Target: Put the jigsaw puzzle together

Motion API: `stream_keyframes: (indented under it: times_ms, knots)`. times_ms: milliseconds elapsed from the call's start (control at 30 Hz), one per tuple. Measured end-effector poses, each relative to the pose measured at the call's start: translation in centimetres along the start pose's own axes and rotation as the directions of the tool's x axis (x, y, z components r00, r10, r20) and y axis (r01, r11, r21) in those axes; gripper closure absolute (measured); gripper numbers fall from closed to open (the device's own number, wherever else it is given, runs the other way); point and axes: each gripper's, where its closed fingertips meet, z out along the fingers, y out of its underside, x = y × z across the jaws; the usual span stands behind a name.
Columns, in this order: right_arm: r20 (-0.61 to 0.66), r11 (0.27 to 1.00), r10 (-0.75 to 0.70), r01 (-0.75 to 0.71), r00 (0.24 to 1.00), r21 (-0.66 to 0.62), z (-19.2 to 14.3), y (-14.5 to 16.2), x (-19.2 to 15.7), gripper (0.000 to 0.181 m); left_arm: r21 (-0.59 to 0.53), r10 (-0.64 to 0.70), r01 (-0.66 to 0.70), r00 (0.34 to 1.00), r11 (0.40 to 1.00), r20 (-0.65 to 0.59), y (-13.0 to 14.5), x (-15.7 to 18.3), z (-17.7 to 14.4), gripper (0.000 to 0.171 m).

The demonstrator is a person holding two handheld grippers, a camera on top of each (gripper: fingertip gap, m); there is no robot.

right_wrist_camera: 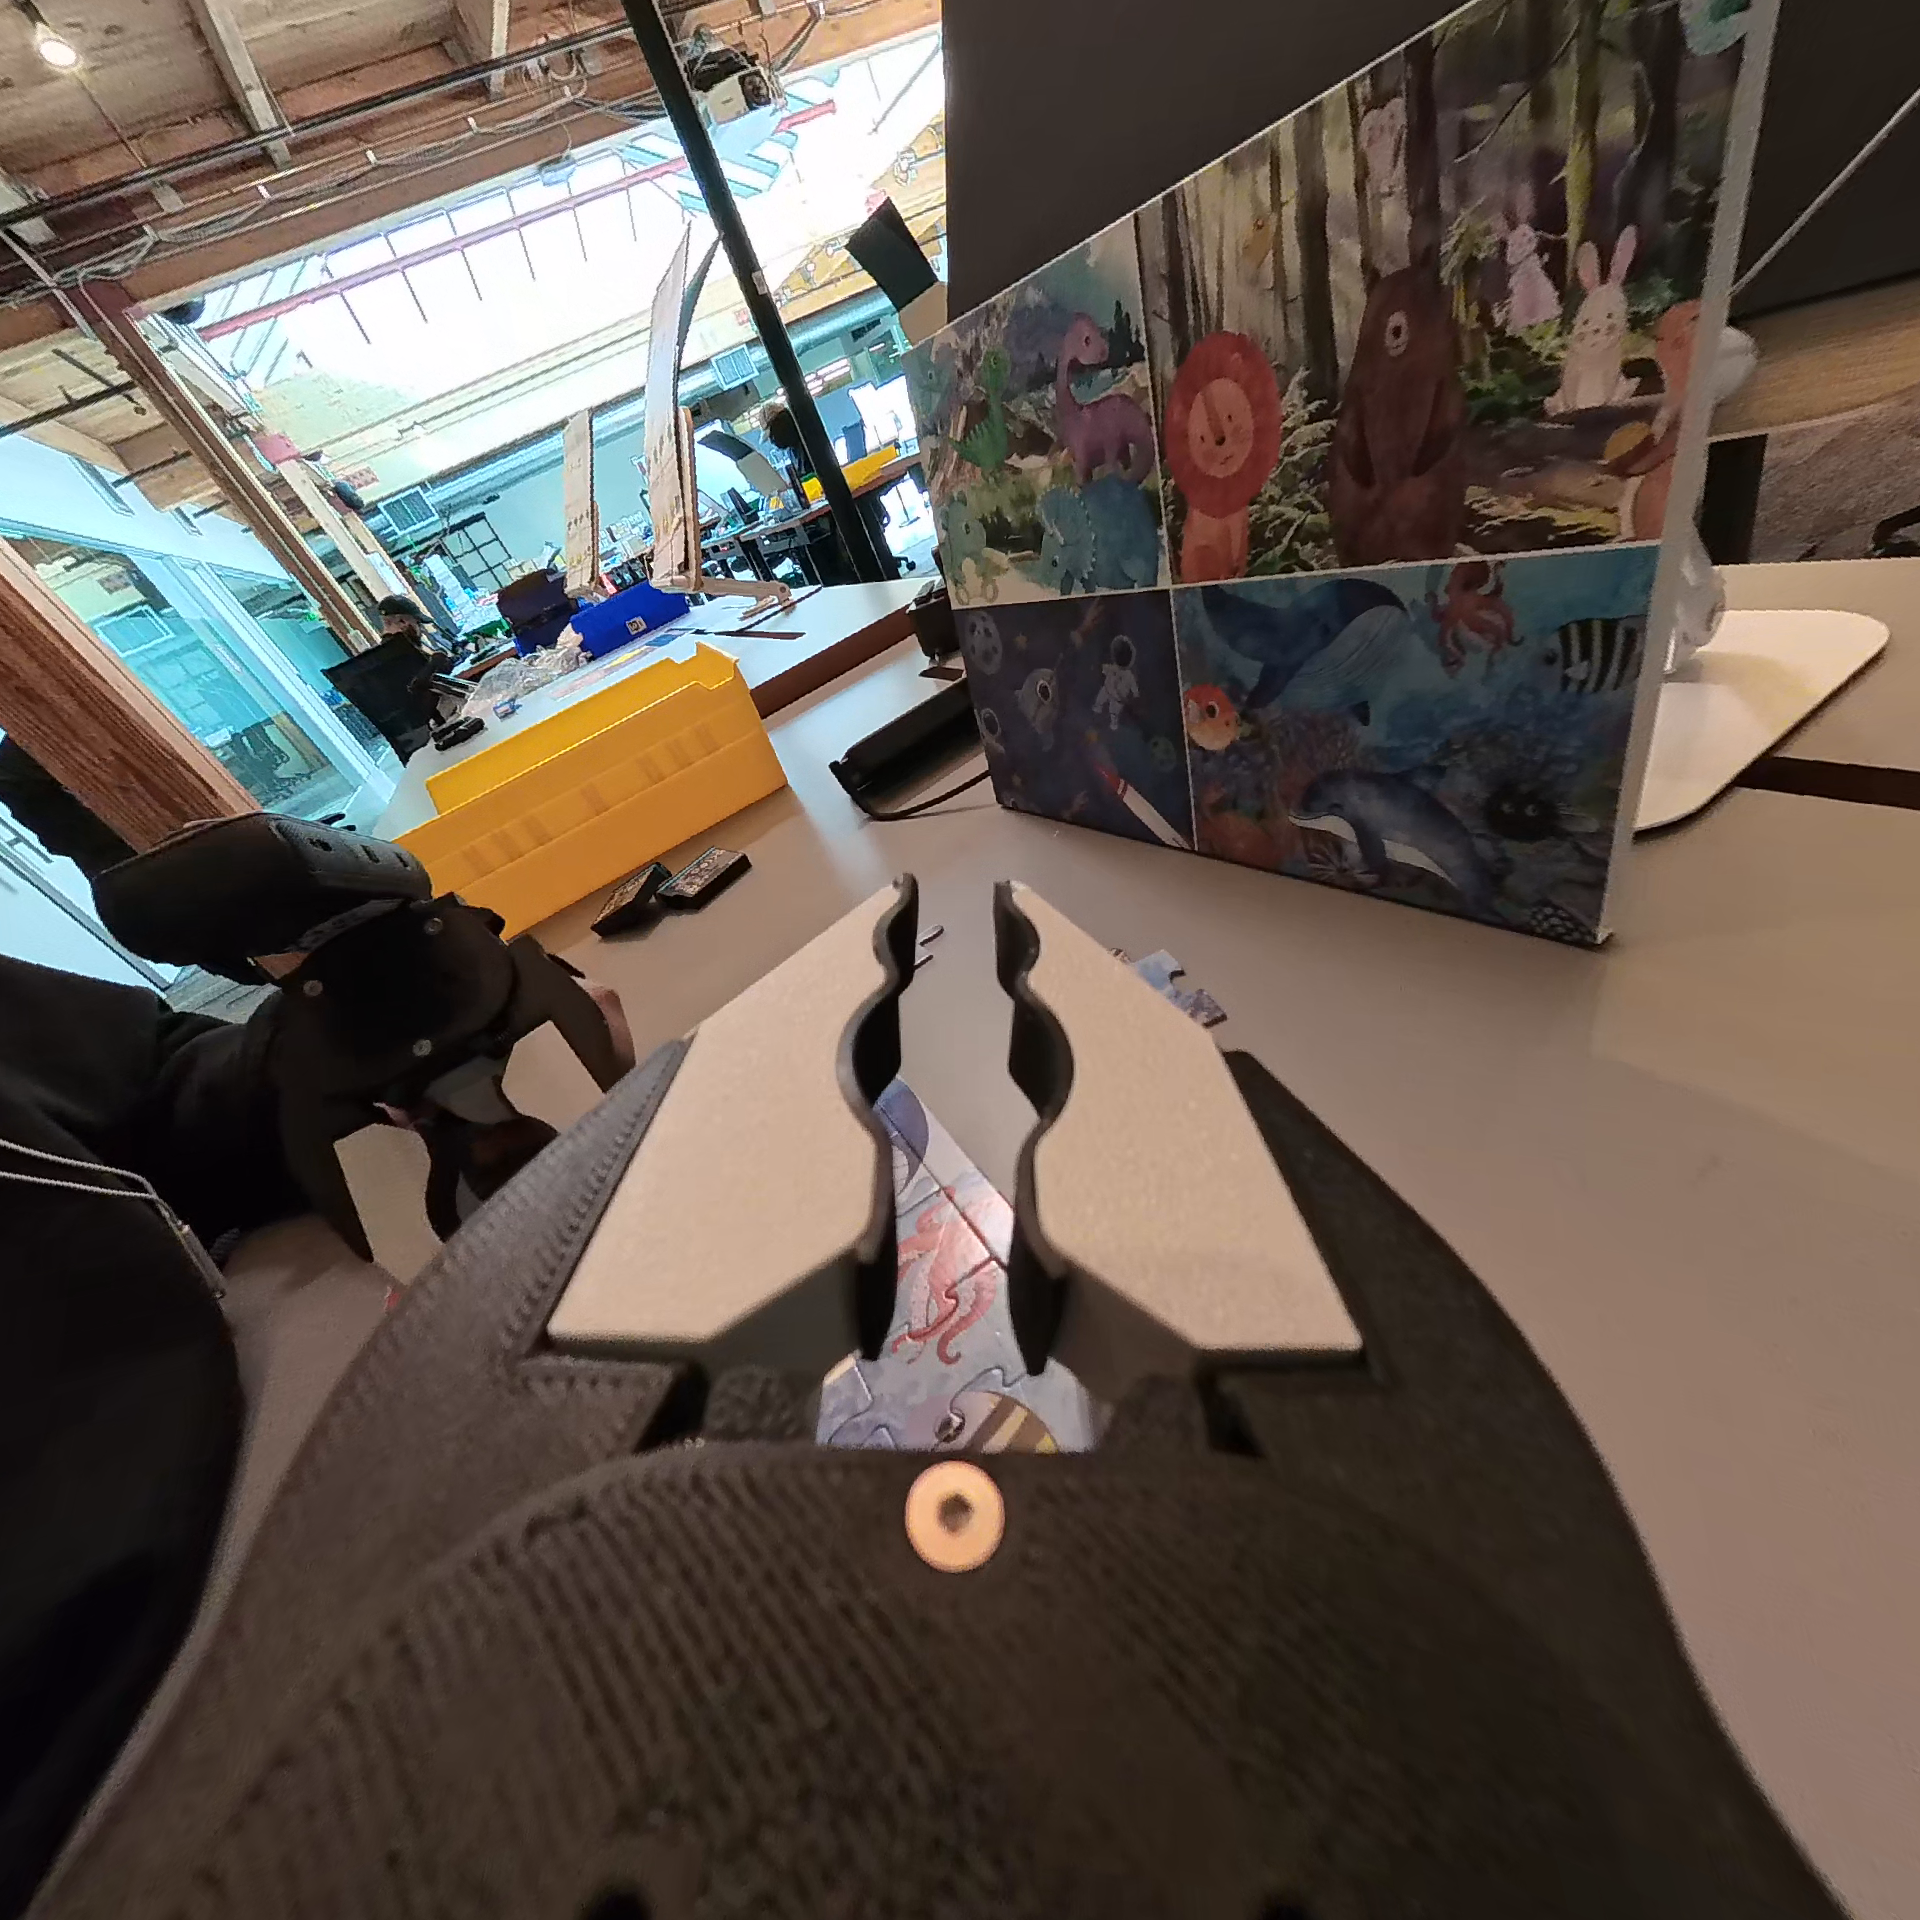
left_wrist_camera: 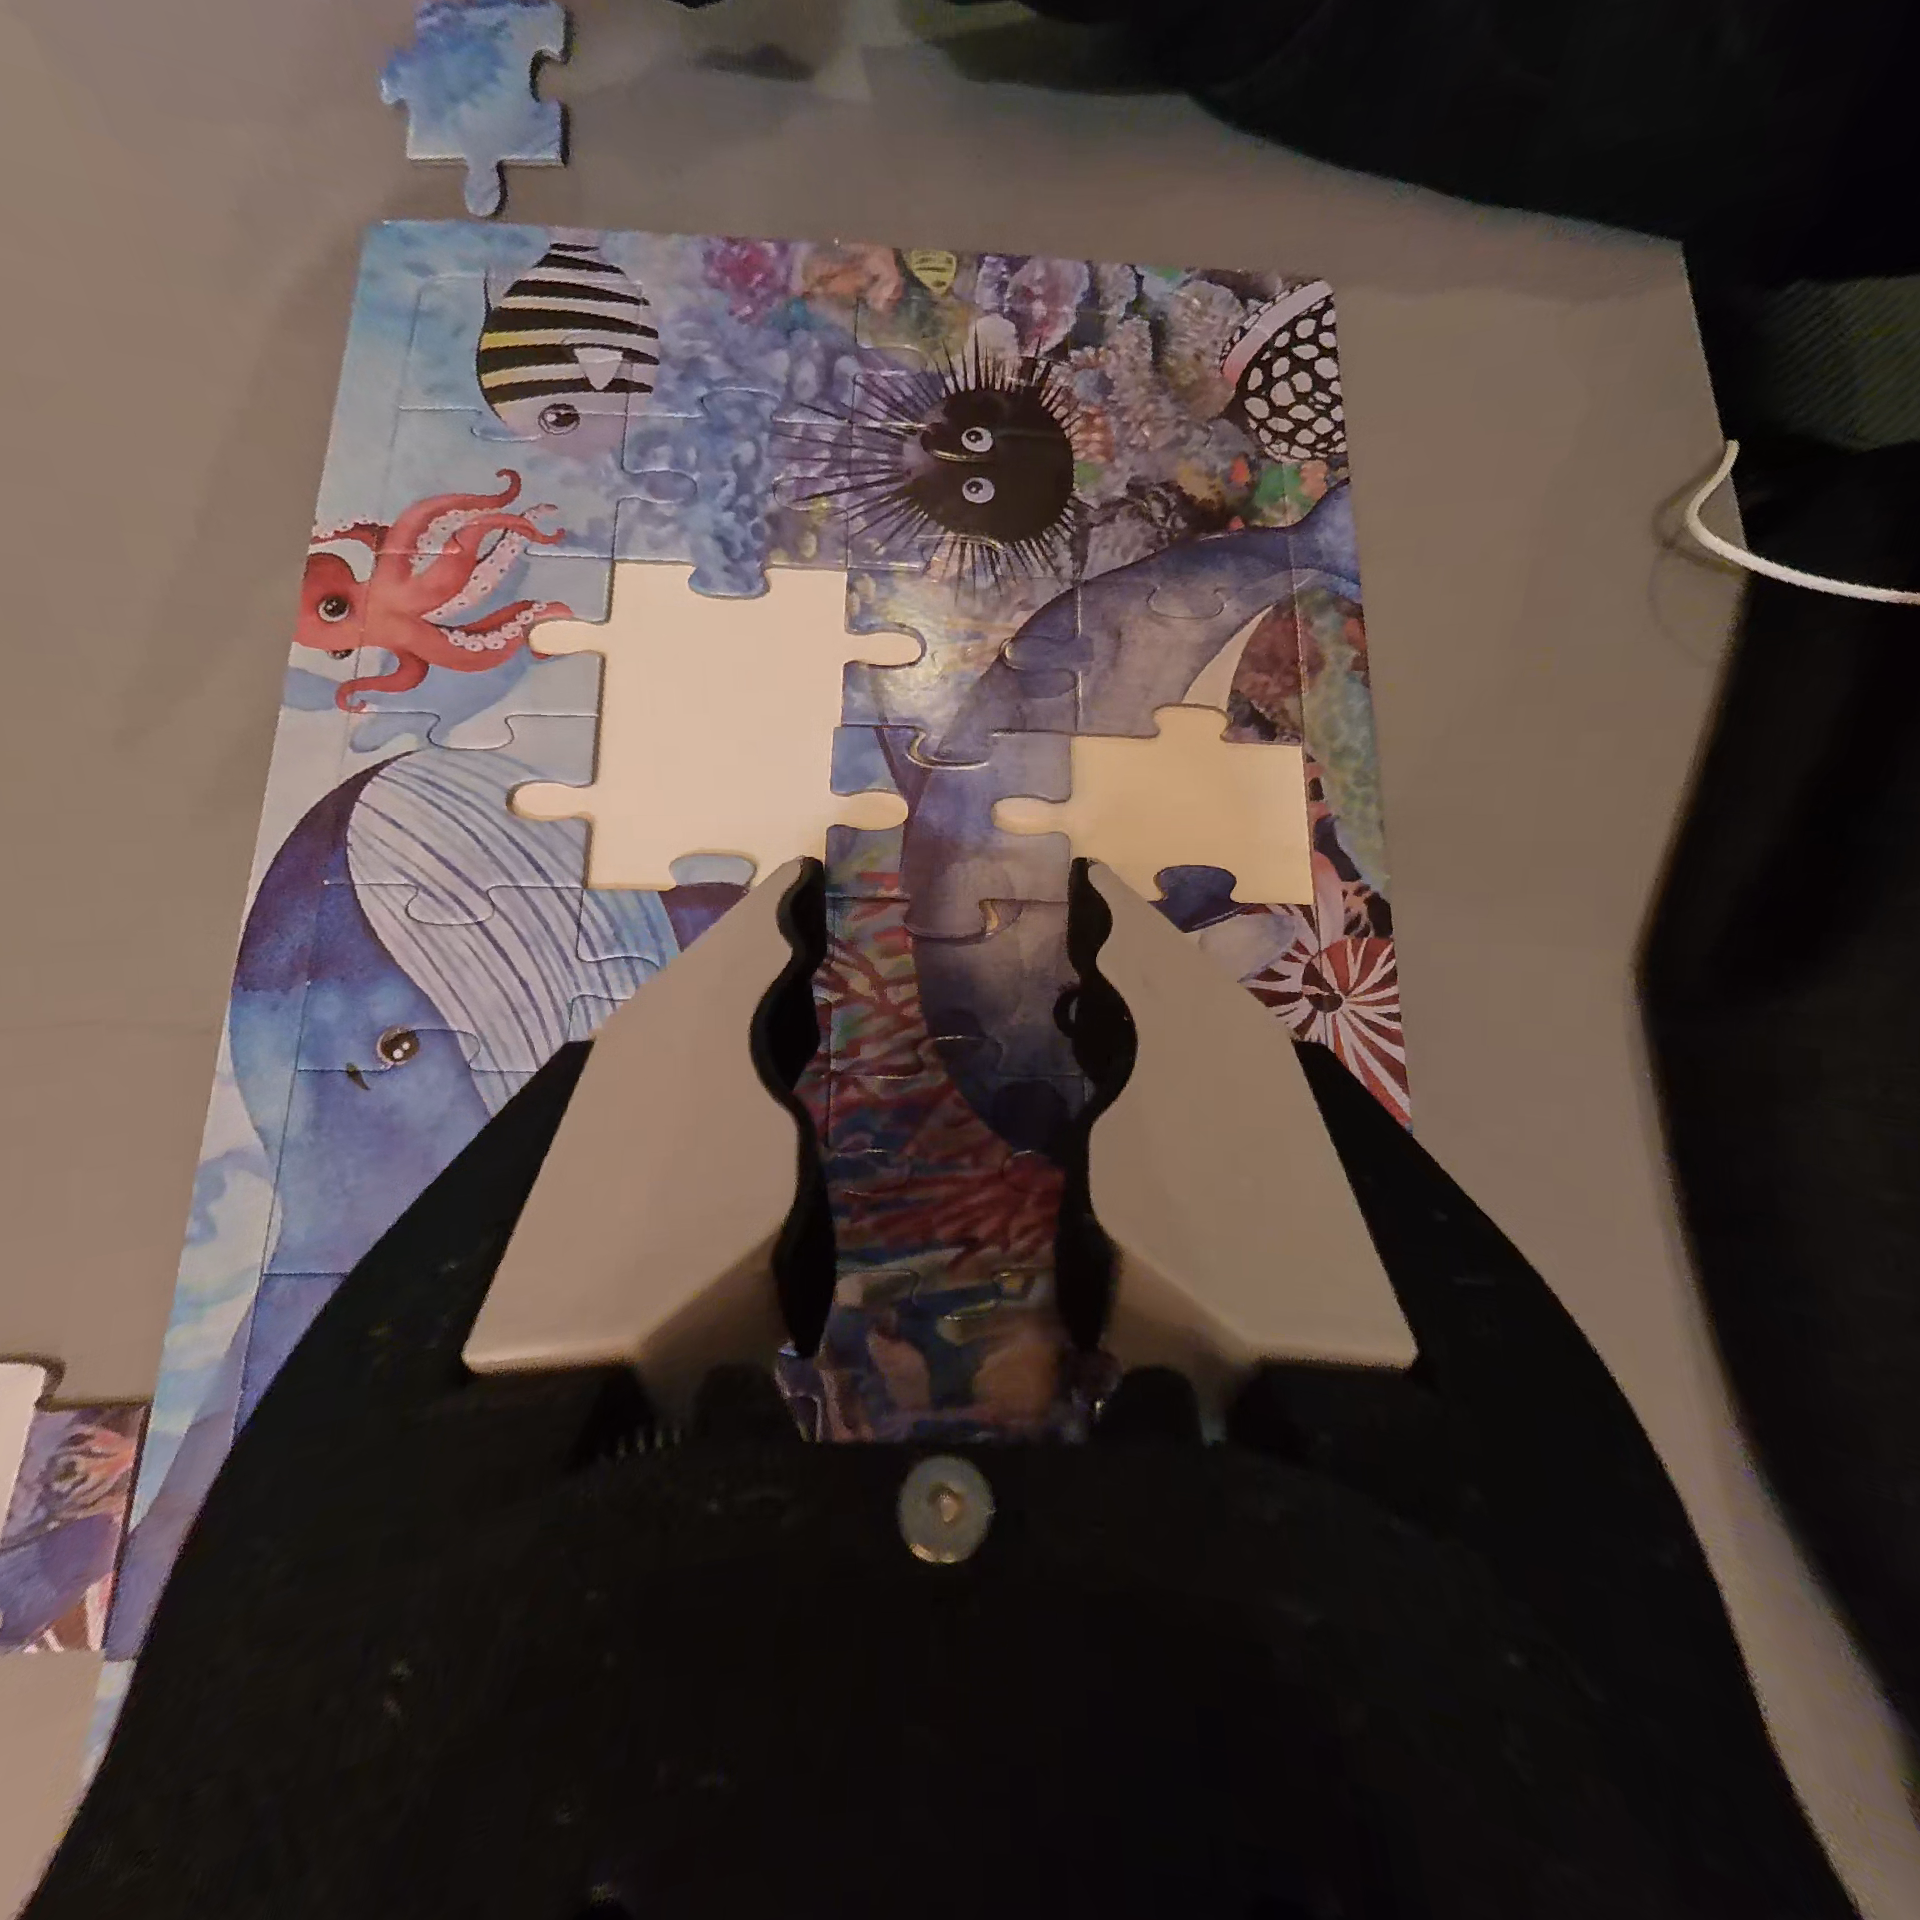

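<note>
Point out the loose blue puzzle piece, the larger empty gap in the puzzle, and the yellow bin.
loose blue puzzle piece (left_wrist_camera: 483, 104), left wrist view, its middle.
larger empty gap (left_wrist_camera: 717, 727), left wrist view, bare centre.
yellow bin (right_wrist_camera: 603, 790), right wrist view, its side wall.

Left gripper, seen from its own wrist camera, points forward and downward, its two pale fingers spread apart with nothing between them. Right gripper is held more level, its fingers parted by a narrow gap and empty; the left gripper's black body shows at its left.
</note>
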Motion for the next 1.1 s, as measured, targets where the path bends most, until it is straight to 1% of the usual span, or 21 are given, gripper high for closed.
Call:
stream_keyframes:
  times_ms: [333, 533, 600, 667, 700, 733, 833, 900, 967, 1000, 1067, 1100]
  knots:
    - [0.003, 1.0, -0.002, 0.002, 1.0, -0.004, 0.1, 0.1, -0.1, 0.168, 0.007, -0.003, 0.003, 1.0, 1.0, -0.018, 0.0, 0.2, 0.0, 0.126]
    - [0.009, 1.0, -0.007, 0.007, 1.0, -0.019, 0.2, 0.2, -0.3, 0.167, 0.02, 0.0, 0.0, 1.0, 1.0, -0.006, -0.2, 0.0, -0.3, 0.125]
    - [0.044, 0.997, -0.037, 0.04, 0.998, -0.07, 0.2, 0.7, -1.0, 0.17, 0.032, 0.001, 0.0, 1.0, 0.999, -0.005, -0.4, -0.1, -0.4, 0.125]
    - [0.148, 0.978, -0.096, 0.121, 0.984, -0.168, 0.2, 2.0, -3.0, 0.177, 0.046, -0.005, 0.006, 1.0, 0.999, -0.009, -0.5, -0.1, -0.6, 0.125]
    - [0.22, 0.957, -0.128, 0.179, 0.967, -0.23, 0.1, 3.2, -4.4, 0.181, 0.054, -0.011, 0.011, 1.0, 0.998, -0.014, -0.6, -0.1, -0.7, 0.125]
    - [0.286, 0.923, -0.158, 0.244, 0.945, -0.296, 0.0, 4.7, -5.7, 0.181, 0.064, -0.017, 0.018, 1.0, 0.998, -0.022, -0.7, -0.1, -0.7, 0.125]
    - [0.432, 0.781, -0.215, 0.42, 0.876, -0.462, -0.5, 9.8, -8.4, 0.181, 0.1, -0.028, 0.034, 0.998, 0.994, -0.065, -1.4, 0.5, -1.0, 0.137]
    - [0.505, 0.703, -0.219, 0.494, 0.835, -0.512, -0.8, 12.4, -9.9, 0.181, 0.114, -0.034, 0.042, 0.997, 0.993, -0.066, -1.7, 0.5, -1.0, 0.145]
    - [0.562, 0.655, -0.203, 0.538, 0.801, -0.531, -0.7, 14.2, -11.2, 0.181, 0.099, -0.045, 0.051, 0.997, 0.994, -0.055, -1.5, 0.3, -0.8, 0.15]
    - [0.58, 0.633, -0.196, 0.554, 0.79, -0.54, -0.7, 15.1, -11.5, 0.181, 0.082, -0.053, 0.056, 0.998, 0.995, -0.046, -1.1, 0.2, -0.6, 0.155]
    - [0.59, 0.575, -0.193, 0.578, 0.784, -0.579, -0.7, 16.8, -11.3, 0.181, 0.031, -0.06, 0.061, 0.997, 0.998, -0.043, -0.2, 0.1, 0.0, 0.157]
    - [0.593, 0.556, -0.187, 0.582, 0.783, -0.593, -0.8, 17.4, -11.2, 0.181, 0.034, -0.062, 0.064, 0.997, 0.997, -0.044, -0.3, 0.1, 0.1, 0.157]
